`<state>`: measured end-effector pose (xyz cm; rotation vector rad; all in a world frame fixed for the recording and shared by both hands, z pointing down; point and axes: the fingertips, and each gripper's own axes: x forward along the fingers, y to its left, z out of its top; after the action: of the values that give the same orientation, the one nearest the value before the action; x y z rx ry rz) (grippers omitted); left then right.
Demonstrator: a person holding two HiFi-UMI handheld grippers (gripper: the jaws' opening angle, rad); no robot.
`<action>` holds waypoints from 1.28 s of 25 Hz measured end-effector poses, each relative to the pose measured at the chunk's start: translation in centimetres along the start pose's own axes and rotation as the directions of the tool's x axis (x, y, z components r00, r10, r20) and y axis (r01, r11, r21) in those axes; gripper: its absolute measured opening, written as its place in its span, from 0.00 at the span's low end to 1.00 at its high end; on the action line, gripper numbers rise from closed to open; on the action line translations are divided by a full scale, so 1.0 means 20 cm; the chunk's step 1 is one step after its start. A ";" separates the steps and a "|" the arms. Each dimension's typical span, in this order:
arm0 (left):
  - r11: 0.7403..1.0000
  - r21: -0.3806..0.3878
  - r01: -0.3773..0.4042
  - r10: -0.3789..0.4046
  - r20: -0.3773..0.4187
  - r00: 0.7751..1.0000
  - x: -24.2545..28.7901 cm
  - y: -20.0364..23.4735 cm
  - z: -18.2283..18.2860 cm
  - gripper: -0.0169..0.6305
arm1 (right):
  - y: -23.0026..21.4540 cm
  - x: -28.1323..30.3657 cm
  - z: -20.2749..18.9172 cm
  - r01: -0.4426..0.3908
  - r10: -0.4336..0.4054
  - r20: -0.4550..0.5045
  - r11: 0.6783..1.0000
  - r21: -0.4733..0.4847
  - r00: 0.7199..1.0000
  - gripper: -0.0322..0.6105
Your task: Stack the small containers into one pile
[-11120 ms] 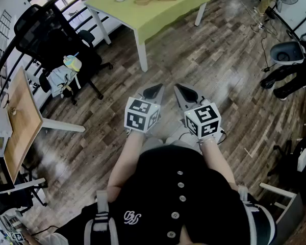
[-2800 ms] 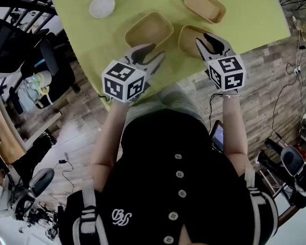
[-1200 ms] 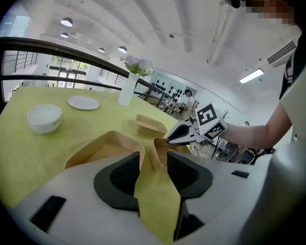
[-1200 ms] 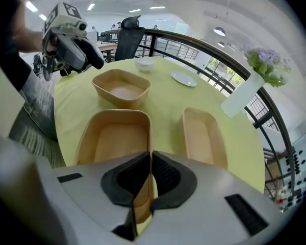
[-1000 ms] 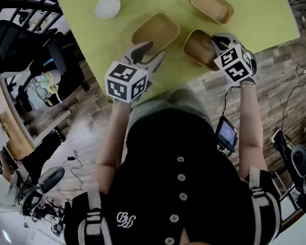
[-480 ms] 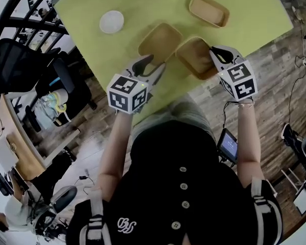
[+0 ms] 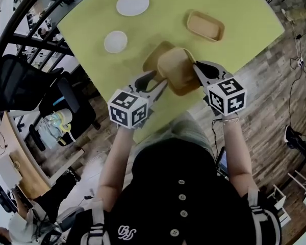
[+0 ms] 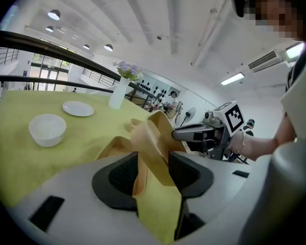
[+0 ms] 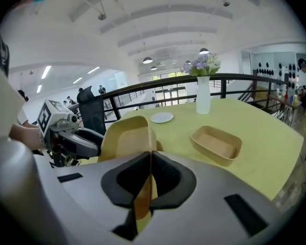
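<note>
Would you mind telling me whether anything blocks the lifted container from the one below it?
Nothing visible does. The lifted container, pinched by the right claw, hangs tilted over the lower container; the left claw straddles only its near rim.

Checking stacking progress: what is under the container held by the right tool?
A second tan container on the green table; only its left rim and corner show. The held container covers its inside.
</note>
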<state>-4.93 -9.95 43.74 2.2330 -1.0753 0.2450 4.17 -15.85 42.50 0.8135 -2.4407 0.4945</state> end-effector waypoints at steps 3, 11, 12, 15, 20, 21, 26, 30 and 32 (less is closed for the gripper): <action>1.000 -0.008 0.013 -0.013 0.008 1.000 -0.03 0.01 0.00 0.31 | 0.01 0.01 0.04 0.017 -0.020 0.052 0.998 0.067 0.998 0.09; 0.999 0.020 0.029 -0.030 0.056 0.998 -0.06 0.06 0.12 0.15 | 0.05 0.05 0.13 -0.001 -0.036 0.164 0.975 0.222 0.986 0.09; 0.999 0.026 0.028 -0.029 0.058 0.998 -0.06 0.07 0.14 0.14 | 0.05 0.05 0.14 -0.007 -0.036 0.175 0.970 0.242 0.984 0.09; 0.999 0.043 0.023 -0.026 0.056 0.998 -0.05 0.11 0.19 0.13 | 0.05 0.06 0.15 -0.018 -0.045 0.205 0.956 0.293 0.978 0.10; 0.997 0.082 0.001 -0.003 0.027 1.000 -0.01 0.21 0.25 0.10 | 0.05 0.09 0.14 -0.025 -0.053 0.221 0.942 0.335 0.974 0.10; 0.996 0.091 -0.011 0.009 0.024 1.000 -0.01 0.23 0.26 0.09 | 0.06 0.10 0.13 -0.030 -0.048 0.219 0.940 0.340 0.975 0.10; 0.989 0.143 -0.048 0.050 -0.014 0.999 0.03 0.31 0.30 0.06 | 0.09 0.15 0.08 -0.058 -0.033 0.217 0.915 0.398 0.976 0.11; 0.981 0.189 -0.053 0.068 -0.069 0.995 0.06 0.37 0.31 0.06 | 0.11 0.20 0.06 -0.089 -0.019 0.222 0.880 0.467 0.975 0.12; 0.980 0.194 -0.048 0.068 -0.097 0.993 0.07 0.39 0.31 0.06 | 0.12 0.21 0.04 -0.107 -0.011 0.224 0.856 0.506 0.974 0.12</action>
<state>-10.58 -18.29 43.22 2.3313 -1.1024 0.5025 -0.50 -16.29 43.78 1.0682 -2.5644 1.1739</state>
